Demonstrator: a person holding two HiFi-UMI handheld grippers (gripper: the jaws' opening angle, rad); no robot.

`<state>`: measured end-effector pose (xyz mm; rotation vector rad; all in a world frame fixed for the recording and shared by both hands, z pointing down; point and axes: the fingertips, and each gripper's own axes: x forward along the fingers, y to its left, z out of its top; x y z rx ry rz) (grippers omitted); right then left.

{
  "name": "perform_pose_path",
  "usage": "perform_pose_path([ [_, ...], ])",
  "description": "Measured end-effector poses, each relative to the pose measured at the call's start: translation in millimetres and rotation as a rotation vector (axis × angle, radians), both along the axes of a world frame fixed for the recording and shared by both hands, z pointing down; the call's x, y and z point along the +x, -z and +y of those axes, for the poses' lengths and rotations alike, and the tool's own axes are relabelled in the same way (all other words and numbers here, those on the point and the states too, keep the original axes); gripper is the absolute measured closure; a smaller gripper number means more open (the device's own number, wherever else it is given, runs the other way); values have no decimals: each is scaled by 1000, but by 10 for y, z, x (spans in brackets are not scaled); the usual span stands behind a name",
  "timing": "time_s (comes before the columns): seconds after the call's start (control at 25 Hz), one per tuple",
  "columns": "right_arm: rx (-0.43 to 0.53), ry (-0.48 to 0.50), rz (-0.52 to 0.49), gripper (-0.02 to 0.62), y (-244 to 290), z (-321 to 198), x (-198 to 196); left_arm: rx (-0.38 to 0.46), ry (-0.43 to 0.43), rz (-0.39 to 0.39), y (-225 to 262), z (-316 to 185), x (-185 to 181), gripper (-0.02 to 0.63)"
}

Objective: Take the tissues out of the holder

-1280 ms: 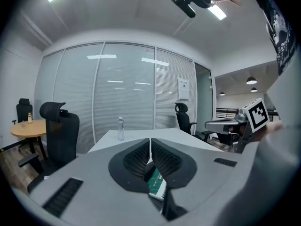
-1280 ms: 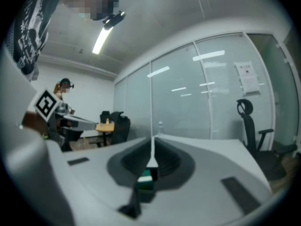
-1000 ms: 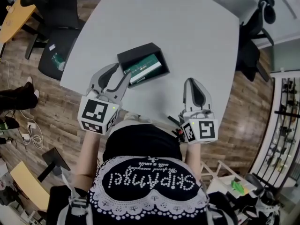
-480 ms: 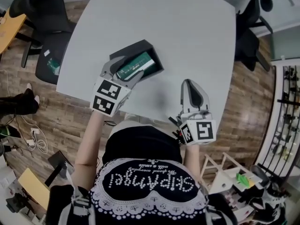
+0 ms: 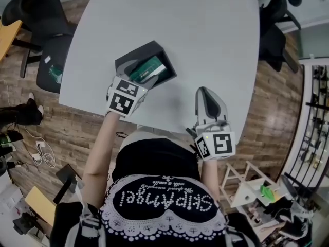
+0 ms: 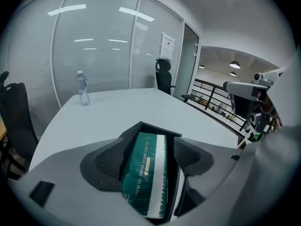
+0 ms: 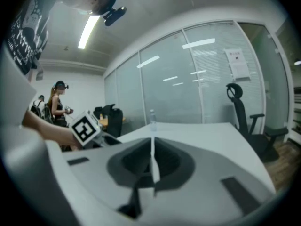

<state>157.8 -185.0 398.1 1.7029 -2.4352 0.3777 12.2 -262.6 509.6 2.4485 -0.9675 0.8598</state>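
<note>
A black open-topped holder stands on the white table, left of its middle. A green tissue pack with a white stripe lies inside it. My left gripper reaches down into the holder. Its jaws have just been opening and now stand wide, one finger on each side of the pack, without pressing on it. My right gripper hovers shut and empty over the table's near edge, to the right of the holder.
A water bottle stands at the table's far side. Black office chairs stand beside the left and right edges. Glass walls lie beyond the table. People stand in the background of the right gripper view.
My left gripper has moved forward and down from the table's near edge to the holder, and its jaws now straddle the tissue pack. The right gripper has stayed almost where it was.
</note>
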Motion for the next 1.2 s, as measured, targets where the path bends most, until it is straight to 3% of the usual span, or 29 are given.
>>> perform_pose_path([
  [0.76,-26,-25,-8,558,-38,-68,113,-139,-20,-131,-573,50,87,245],
  [1.2,-44,-25,-7,558,-90,-77,92,-183,-14,-258,-734,52,47,245],
])
